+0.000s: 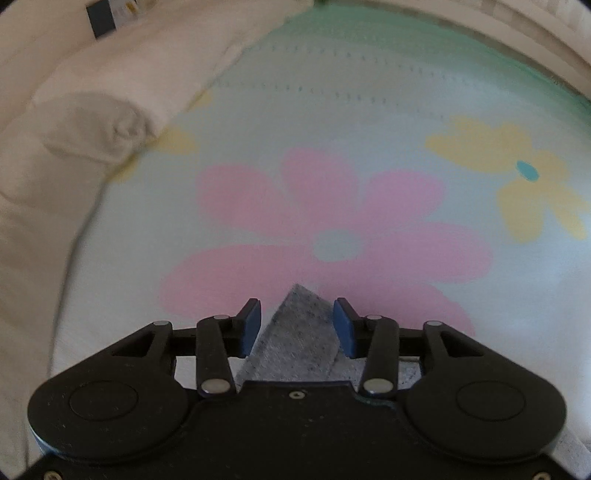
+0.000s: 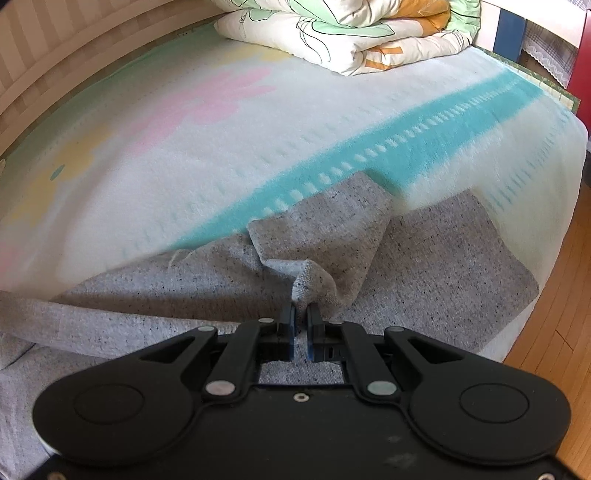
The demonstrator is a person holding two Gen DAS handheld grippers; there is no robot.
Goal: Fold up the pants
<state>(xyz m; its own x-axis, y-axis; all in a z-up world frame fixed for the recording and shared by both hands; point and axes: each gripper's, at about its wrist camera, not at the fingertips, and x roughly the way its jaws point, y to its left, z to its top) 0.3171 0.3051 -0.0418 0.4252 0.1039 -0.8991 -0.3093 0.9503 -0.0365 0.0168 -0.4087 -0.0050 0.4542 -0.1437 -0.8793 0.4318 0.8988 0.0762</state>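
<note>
The grey speckled pants (image 2: pixel 424 266) lie on the flowered bed sheet (image 2: pixel 221 155), partly folded, with one leg end turned over toward me. My right gripper (image 2: pixel 301 314) is shut on a raised fold of the pants cloth near its middle. In the left wrist view a corner of the grey pants (image 1: pixel 299 332) lies between the blue pads (image 1: pixel 251 325) of my left gripper (image 1: pixel 297 325), whose jaws stand apart and do not pinch it.
A folded quilt (image 2: pixel 351 33) sits at the far end of the bed. White pillows (image 1: pixel 92 122) lie at the left. A striped wall (image 2: pixel 55 55) runs along the far side. Wooden floor (image 2: pixel 561 332) is beyond the bed's right edge.
</note>
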